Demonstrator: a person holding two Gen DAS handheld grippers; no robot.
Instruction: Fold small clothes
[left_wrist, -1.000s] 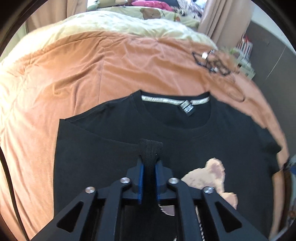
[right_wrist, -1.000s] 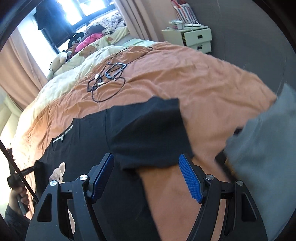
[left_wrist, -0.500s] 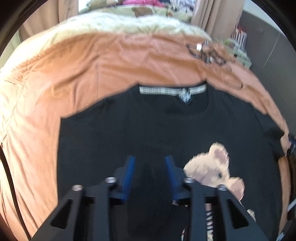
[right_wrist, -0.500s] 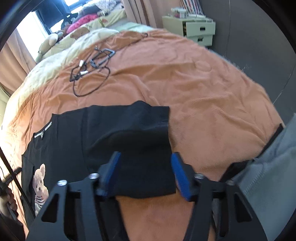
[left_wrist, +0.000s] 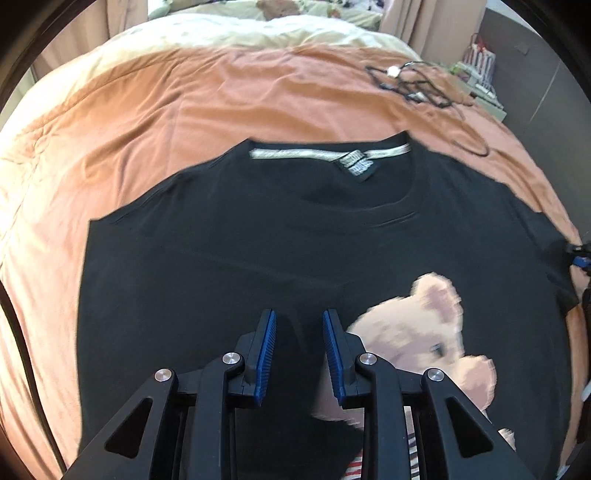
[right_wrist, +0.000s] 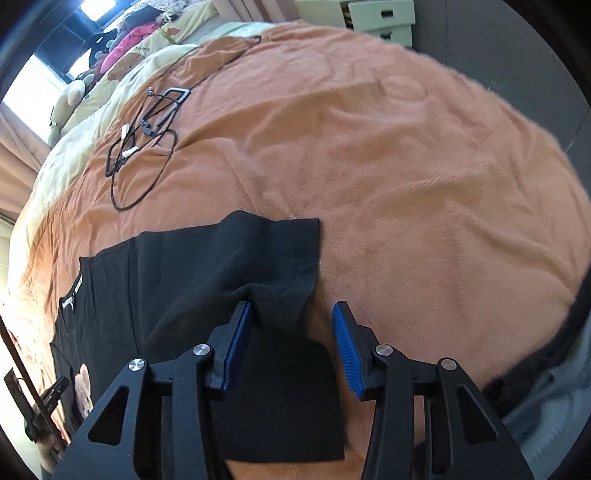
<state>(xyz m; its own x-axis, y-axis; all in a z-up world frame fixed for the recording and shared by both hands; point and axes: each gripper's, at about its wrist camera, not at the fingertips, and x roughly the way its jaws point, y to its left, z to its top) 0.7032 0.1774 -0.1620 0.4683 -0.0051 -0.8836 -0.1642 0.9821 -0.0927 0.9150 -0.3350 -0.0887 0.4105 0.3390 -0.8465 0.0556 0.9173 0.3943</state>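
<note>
Black T-shirt (left_wrist: 258, 240) lies front-up on the orange blanket (left_wrist: 166, 110) of the bed, collar toward 12 o'clock in the left wrist view, neck label (left_wrist: 356, 166) visible inside the collar. Bear print (left_wrist: 417, 339) at about 4 o'clock on the chest, blurred.

Left hand-held gripper (left_wrist: 299, 325): blue pads parted by a narrow gap, hanging over the shirt's chest just left of the bear print. Dark cloth shows in the gap; cannot tell whether any fold sits between the pads or only the shirt beneath. No pad is seen pressing on cloth.

Right hand-held gripper (right_wrist: 291, 317): jaws have just been closing, now half spread. A raised bunch of the shirt's sleeve (right_wrist: 273, 266) stands between them; the left pad lies against the cloth, the right pad is clear of it with orange blanket showing in the gap. Sleeve hem points toward 12–1 o'clock.

Tangle of black cable (right_wrist: 147, 136) on the blanket at 10 o'clock in the right wrist view, well apart from the shirt. Grey-clad part of the person (right_wrist: 554, 406) at 4 o'clock.
</note>
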